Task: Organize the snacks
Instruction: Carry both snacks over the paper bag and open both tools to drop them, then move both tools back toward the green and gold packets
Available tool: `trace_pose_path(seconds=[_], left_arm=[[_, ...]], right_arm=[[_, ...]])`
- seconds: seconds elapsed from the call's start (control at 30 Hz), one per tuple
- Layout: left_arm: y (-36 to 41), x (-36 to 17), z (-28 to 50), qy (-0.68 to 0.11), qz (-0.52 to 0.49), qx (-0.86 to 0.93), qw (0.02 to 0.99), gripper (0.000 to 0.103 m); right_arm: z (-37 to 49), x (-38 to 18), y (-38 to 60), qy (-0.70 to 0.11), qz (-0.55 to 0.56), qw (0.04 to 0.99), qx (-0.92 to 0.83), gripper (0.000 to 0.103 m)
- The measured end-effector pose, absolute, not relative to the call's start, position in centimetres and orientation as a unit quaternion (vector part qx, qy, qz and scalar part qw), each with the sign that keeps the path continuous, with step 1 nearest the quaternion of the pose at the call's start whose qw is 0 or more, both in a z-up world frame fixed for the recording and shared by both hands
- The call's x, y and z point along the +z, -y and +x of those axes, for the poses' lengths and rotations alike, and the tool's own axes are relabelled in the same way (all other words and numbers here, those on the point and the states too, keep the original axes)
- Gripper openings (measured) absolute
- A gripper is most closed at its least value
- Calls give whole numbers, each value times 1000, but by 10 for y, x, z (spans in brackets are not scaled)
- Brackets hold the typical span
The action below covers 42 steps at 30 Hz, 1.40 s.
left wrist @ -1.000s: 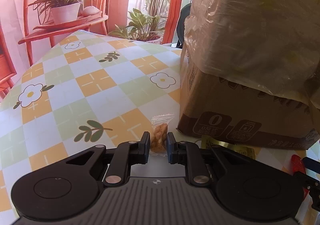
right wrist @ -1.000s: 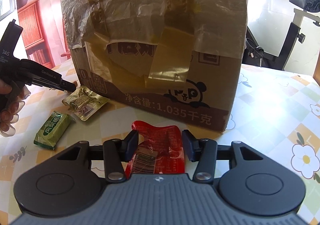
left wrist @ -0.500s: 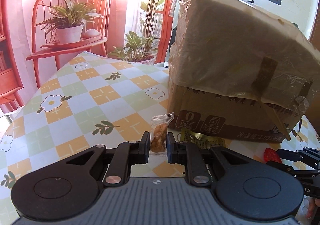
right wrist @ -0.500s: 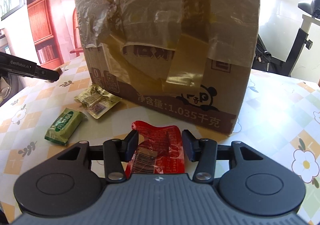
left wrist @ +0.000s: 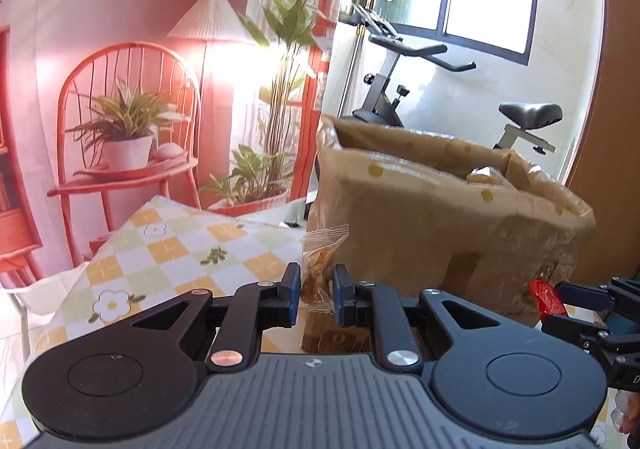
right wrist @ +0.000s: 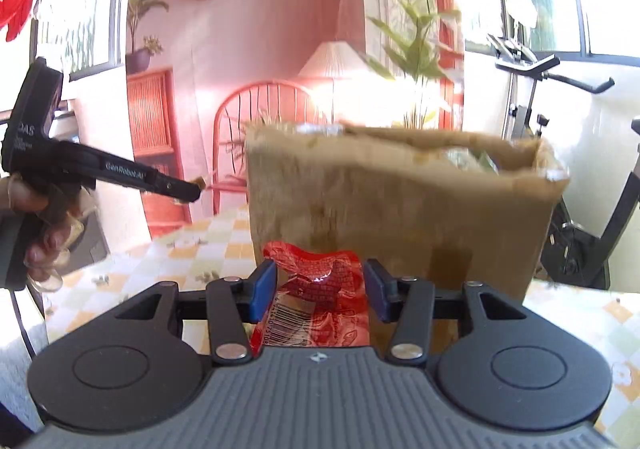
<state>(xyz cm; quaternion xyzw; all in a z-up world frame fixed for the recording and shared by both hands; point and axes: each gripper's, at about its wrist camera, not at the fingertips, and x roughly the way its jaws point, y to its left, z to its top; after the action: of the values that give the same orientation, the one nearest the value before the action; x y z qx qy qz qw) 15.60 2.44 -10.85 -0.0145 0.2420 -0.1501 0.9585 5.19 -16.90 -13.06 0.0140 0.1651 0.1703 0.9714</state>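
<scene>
My left gripper is shut on a small clear packet of golden snack and holds it high, level with the upper part of the open cardboard box. My right gripper is shut on a crumpled red snack packet, also raised in front of the box. In the right wrist view the left gripper shows at the left, held in a hand. In the left wrist view the right gripper shows at the right edge with the red packet.
The box stands on a table with a flower-check cloth. Some packets show inside the box top. Behind are a red chair with a potted plant, a lamp, tall plants and an exercise bike.
Both grippers have risen with their packets, from near the table to about the level of the box's open top. The green and gold packets on the table are out of view now.
</scene>
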Motion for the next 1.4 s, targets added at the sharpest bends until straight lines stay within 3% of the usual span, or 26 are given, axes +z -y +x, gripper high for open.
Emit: trace_pose_path(seconds=[0.27, 0.67, 0.7, 0.77, 0.8, 1.4], left_arm=[[12, -51, 188, -180, -14, -176, 968, 18], [64, -55, 276, -223, -17, -173, 959, 20], [63, -56, 278, -227, -14, -174, 958, 23], [64, -55, 281, -233, -6, -166, 958, 49], [62, -56, 278, -230, -3, -165, 959, 50], [-26, -66, 203, -251, 1, -147, 957, 50]], right_arm=[[107, -67, 175, -104, -7, 982, 160, 51], [213, -72, 196, -181, -20, 980, 82, 52], [214, -72, 198, -184, -16, 980, 76, 53], [210, -72, 200, -184, -6, 980, 77, 62], [205, -71, 201, -181, -7, 980, 80, 67], [129, -66, 170, -175, 40, 976, 124, 67]])
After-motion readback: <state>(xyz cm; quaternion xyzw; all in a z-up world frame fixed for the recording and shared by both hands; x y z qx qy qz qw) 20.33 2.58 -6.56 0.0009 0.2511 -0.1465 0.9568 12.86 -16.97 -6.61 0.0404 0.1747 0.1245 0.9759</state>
